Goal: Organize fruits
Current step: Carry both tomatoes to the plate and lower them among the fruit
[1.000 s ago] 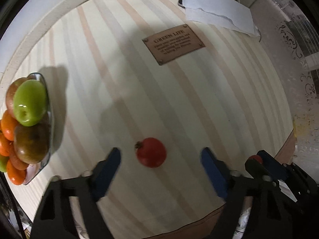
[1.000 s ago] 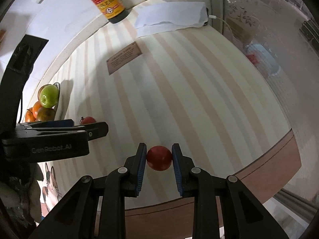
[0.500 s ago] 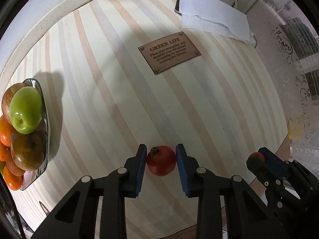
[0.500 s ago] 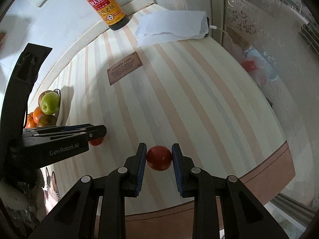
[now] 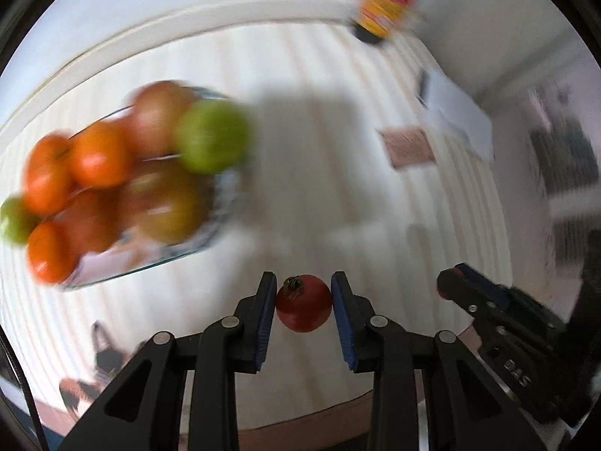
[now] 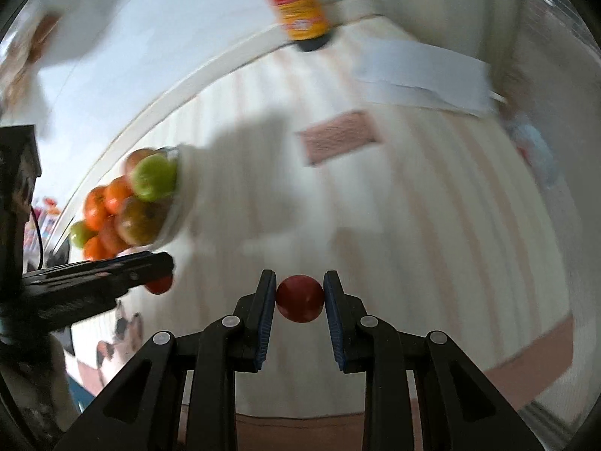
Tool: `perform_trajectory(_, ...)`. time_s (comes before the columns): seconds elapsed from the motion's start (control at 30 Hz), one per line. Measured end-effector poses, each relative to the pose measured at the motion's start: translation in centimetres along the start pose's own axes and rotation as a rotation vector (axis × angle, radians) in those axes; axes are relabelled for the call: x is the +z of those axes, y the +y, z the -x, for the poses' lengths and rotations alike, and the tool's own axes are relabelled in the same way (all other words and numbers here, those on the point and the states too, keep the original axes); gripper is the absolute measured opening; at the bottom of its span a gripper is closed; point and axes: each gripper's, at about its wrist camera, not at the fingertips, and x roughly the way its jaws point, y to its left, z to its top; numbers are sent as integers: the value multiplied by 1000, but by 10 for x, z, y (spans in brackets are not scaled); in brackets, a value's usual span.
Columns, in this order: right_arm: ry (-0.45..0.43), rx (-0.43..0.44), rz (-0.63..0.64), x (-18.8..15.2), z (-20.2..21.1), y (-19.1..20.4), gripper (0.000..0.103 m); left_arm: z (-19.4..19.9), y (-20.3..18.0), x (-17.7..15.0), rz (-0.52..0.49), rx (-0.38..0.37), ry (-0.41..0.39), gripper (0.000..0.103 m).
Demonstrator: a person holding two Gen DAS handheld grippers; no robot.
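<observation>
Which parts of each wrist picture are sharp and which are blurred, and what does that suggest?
Left wrist view: the left tool and its small red fruit with a green stalk are sharp; the glass bowl of orange and green fruit is smeared. Right wrist view: the right tool and its round red fruit are sharp; the dark sauce bottle streaks. This suggests camera motion.

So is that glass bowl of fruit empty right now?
No, in the left wrist view the glass bowl is heaped with oranges and a green apple.
</observation>
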Motion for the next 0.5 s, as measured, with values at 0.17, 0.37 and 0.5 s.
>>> perform_trajectory(0.17, 46, 107, 103, 16, -20, 66, 28, 41, 66, -14, 184, -5, -83, 27)
perform_trajectory(0.37, 148, 281, 194, 27, -59, 154, 28, 47, 151, -14, 436, -77, -113, 27)
perform_trajectory(0.5, 203, 341, 208, 33, -88, 194, 28, 43, 184, -15, 536, -141, -107, 27)
